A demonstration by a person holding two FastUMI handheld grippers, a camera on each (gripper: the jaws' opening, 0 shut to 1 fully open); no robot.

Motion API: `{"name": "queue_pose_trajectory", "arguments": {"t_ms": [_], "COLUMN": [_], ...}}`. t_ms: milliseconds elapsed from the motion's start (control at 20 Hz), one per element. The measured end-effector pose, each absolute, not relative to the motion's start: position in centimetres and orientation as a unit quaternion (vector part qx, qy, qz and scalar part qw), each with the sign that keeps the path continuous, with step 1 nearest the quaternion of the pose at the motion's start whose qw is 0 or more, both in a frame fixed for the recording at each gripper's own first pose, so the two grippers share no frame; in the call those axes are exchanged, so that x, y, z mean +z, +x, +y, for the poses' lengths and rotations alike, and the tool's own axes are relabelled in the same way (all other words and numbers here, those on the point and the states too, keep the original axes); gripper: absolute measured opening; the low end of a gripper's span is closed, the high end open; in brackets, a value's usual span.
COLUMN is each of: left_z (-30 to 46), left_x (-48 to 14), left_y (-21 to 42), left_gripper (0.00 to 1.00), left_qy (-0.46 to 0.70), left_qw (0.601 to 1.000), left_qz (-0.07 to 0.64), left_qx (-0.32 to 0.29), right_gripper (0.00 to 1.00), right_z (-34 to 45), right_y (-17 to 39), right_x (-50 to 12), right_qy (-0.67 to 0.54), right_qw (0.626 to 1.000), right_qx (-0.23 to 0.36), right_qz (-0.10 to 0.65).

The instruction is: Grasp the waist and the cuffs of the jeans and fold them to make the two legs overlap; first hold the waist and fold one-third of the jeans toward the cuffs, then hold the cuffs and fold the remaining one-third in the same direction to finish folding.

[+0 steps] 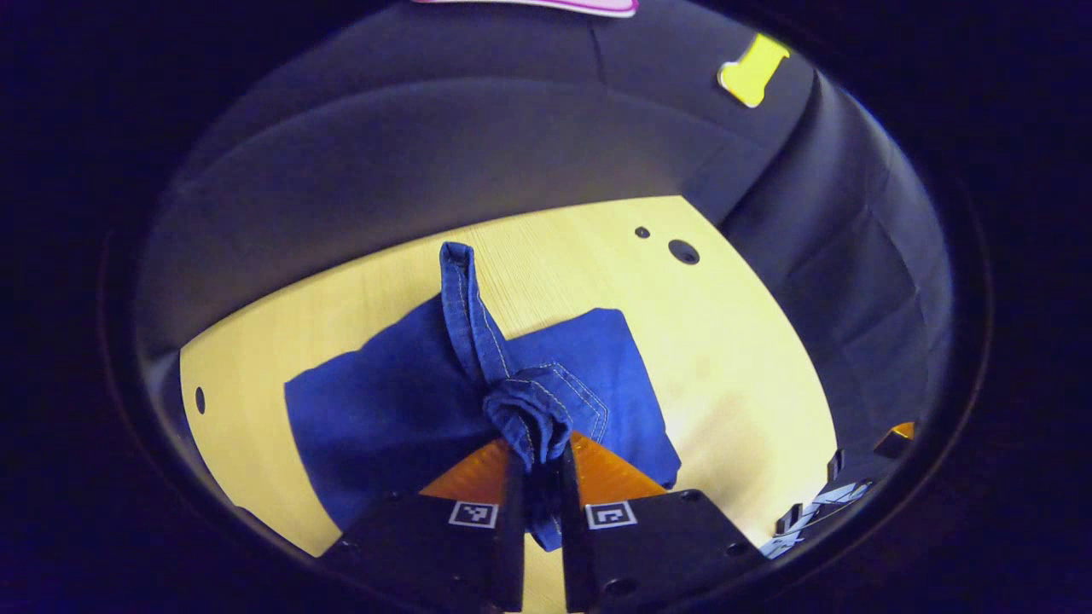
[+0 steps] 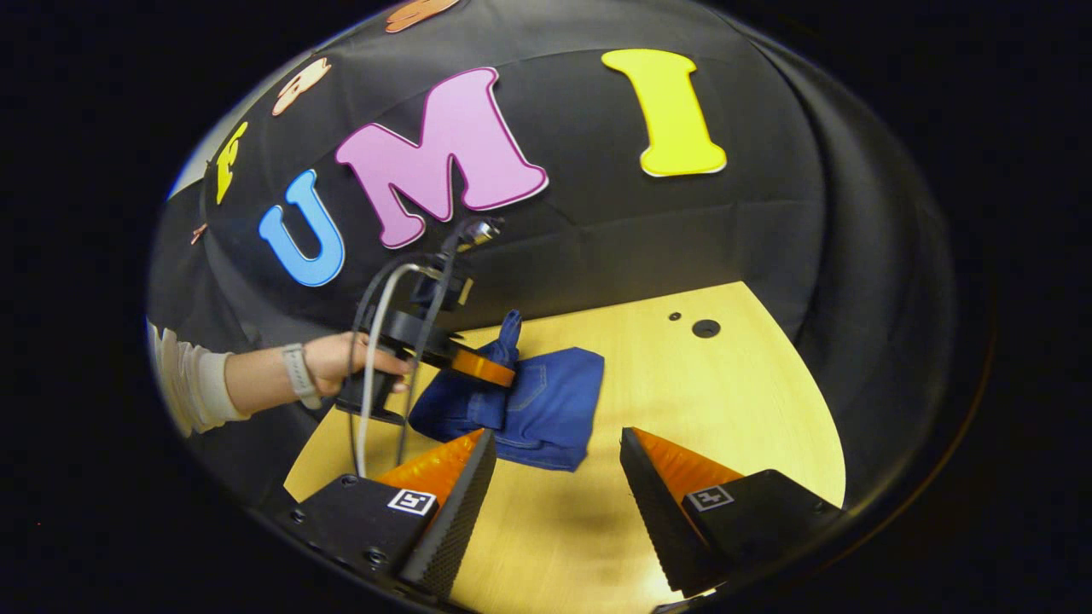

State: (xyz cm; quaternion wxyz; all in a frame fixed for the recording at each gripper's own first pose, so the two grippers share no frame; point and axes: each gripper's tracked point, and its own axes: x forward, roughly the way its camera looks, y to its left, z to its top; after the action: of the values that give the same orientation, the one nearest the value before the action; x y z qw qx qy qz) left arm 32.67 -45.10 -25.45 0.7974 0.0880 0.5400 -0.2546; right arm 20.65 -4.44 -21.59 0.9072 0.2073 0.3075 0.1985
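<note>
Left gripper (image 1: pixel 539 460) pinches bunched jeans (image 1: pixel 409 401); right gripper (image 2: pixel 559 465) spread wide, holding nothing

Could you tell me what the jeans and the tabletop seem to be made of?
Jeans: blue denim, matte, going by the woven look and pale contrast stitching along the seams. Tabletop: probably wood or a wood-look laminate, pale yellow with fine straight grain lines and a smooth, slightly glossy finish.
</note>
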Motion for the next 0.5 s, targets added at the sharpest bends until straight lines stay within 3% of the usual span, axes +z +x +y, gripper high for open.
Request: {"name": "queue_pose_trajectory", "arguments": {"t_ms": [50, 150, 250, 500], "left_z": [-46.0, -47.3, -47.8, -46.3], "left_x": [-26.2, -27.1, -26.4, -15.6], "left_y": [32.3, 31.9, 32.0, 30.6], "left_gripper": [0.33, 0.73, 1.0, 0.98], "left_qy": [0.079, 0.074, 0.076, 0.026], "left_qw": [0.795, 0.795, 0.809, 0.87], "left_qz": [0.547, 0.548, 0.526, 0.399], "left_qx": [-0.251, -0.251, -0.25, -0.289], "right_gripper": [0.9, 0.9, 0.9, 0.9], "right_z": [-4.9, -5.7, -6.0, -6.7], "right_y": [20.3, 19.9, 19.7, 19.7], "right_x": [-21.9, -22.4, -22.4, -20.3], "right_qy": [0.209, 0.209, 0.201, 0.184], "right_qw": [0.907, 0.909, 0.911, 0.927], "right_qx": [0.194, 0.185, 0.184, 0.175], "right_qz": [0.309, 0.311, 0.309, 0.276]}}
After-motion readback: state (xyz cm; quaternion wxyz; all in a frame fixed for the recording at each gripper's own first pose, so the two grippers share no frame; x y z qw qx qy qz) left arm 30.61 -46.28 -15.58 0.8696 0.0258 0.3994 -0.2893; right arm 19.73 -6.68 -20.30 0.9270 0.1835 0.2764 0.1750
